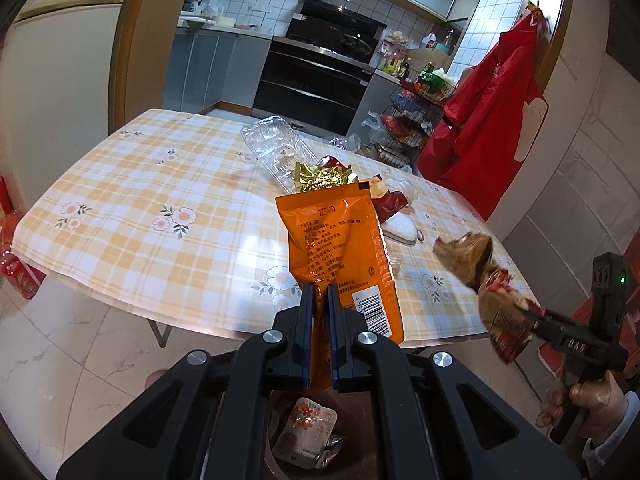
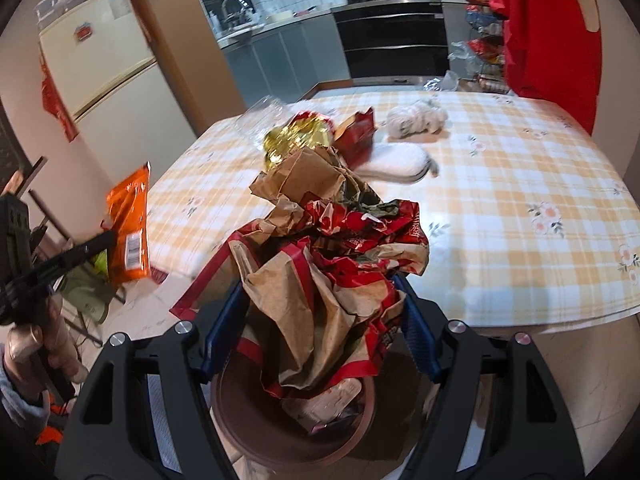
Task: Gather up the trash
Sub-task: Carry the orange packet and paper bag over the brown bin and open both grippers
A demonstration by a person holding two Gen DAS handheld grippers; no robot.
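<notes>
My left gripper [image 1: 320, 292] is shut on an orange snack bag [image 1: 340, 248] and holds it upright in front of the table edge; the bag also shows in the right wrist view [image 2: 130, 228]. My right gripper [image 2: 320, 280] is shut on a crumpled brown-and-red paper wrapper [image 2: 320, 264], also in the left wrist view [image 1: 480, 276]. A brown trash bin [image 2: 256, 432] stands on the floor under both grippers, with wrappers in it [image 1: 308, 428]. More trash lies on the table: a gold foil wrapper [image 1: 320, 178], a clear plastic tray [image 1: 272, 144] and a red packet [image 2: 360, 132].
The table with a yellow checked cloth [image 1: 140, 200] is ahead. A white pouch [image 2: 396, 160] and a pale bundle [image 2: 416, 120] lie on it. A red coat [image 1: 492, 120] hangs at the right. A fridge [image 2: 104, 68] stands at the left, kitchen units behind.
</notes>
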